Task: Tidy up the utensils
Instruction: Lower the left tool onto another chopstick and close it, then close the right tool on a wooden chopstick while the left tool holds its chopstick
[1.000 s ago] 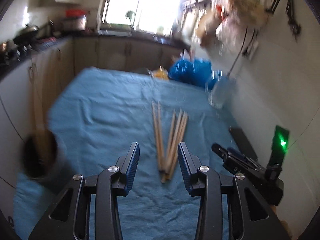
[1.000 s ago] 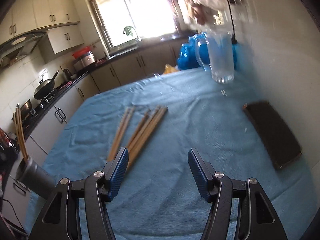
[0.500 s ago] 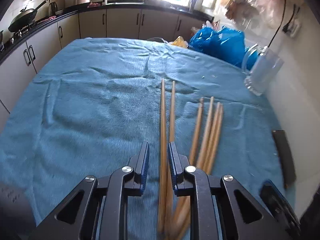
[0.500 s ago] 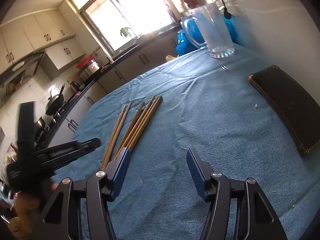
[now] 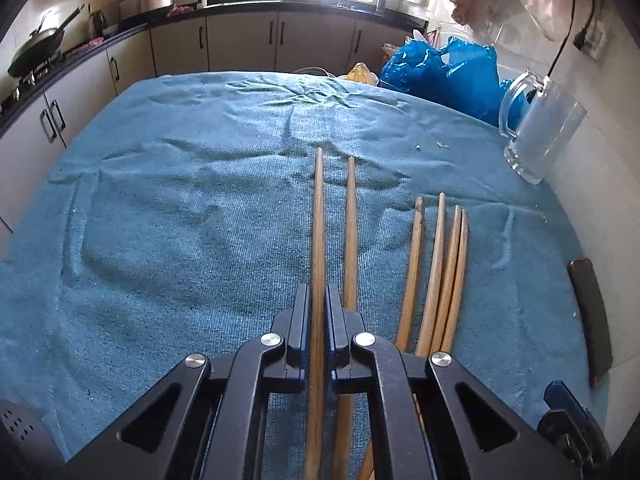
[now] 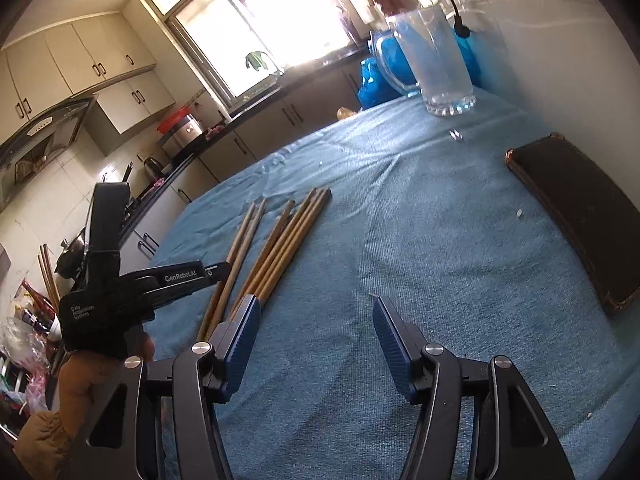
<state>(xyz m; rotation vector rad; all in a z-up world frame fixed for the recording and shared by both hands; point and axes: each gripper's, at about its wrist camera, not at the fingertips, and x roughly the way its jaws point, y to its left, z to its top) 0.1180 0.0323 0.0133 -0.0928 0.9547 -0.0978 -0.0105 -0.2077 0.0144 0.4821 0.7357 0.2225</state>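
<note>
Several wooden chopsticks lie on a blue cloth (image 5: pixel 180 208). In the left wrist view my left gripper (image 5: pixel 319 304) is shut on one chopstick (image 5: pixel 319 232), which runs forward between the jaws. A second chopstick (image 5: pixel 351 232) lies just right of it. A bundle of several more (image 5: pixel 438 272) lies further right. In the right wrist view my right gripper (image 6: pixel 316 320) is open and empty, low over the cloth, right of the chopsticks (image 6: pixel 280 244). The left gripper (image 6: pixel 188 276) shows there, at the near ends of the two left chopsticks.
A glass mug (image 5: pixel 536 136) and blue plastic bags (image 5: pixel 440 72) stand at the far right of the table. A dark flat case (image 6: pixel 580 216) lies by the right wall. A grey perforated holder (image 5: pixel 20 436) shows at the lower left. Kitchen cabinets lie beyond.
My left gripper swung from the holder back to the chopsticks, lowered and closed on the leftmost one. My right gripper dropped closer to the cloth and stayed open.
</note>
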